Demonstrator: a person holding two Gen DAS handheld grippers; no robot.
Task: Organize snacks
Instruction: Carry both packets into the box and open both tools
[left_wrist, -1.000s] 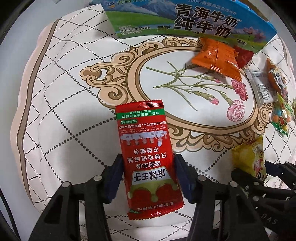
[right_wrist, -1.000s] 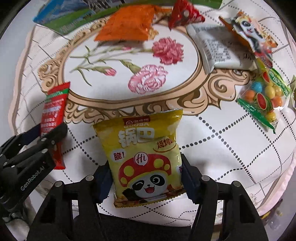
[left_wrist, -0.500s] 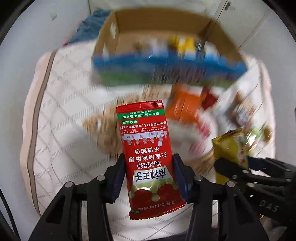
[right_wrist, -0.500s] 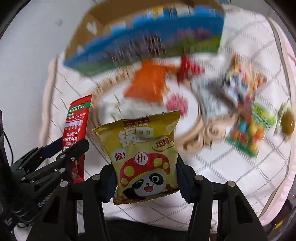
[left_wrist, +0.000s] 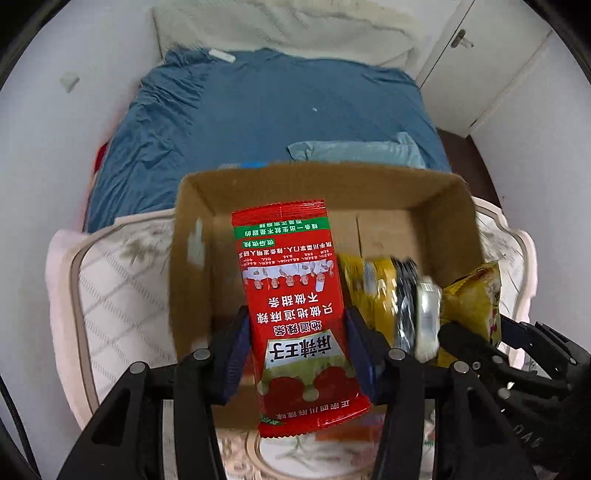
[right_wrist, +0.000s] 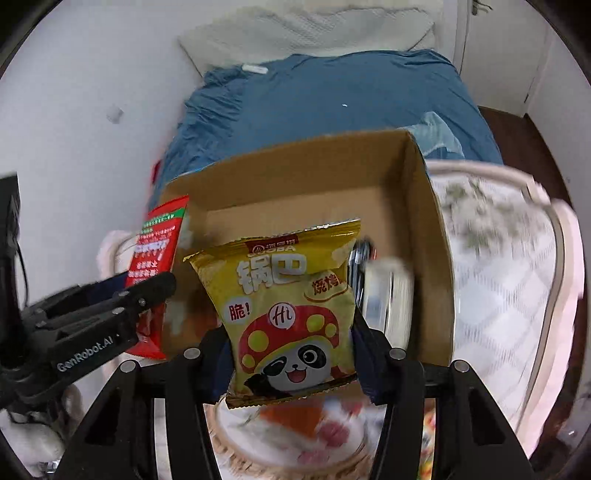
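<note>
Both claws are clamped on snack packets. Left gripper pinches a red sachet by its two long edges, and the sachet stands up over the near left part of an open cardboard box. Right gripper, whose jaws were just closing, grips a yellow panda bag on both sides, held over the middle of the same box. Inside the box, along the right wall, lie a yellow pack and a blurred dark and white pack. The box floor on the left and at the far wall is bare. The box sits on a quilted cushion; behind it lies a blue blanket.
</note>
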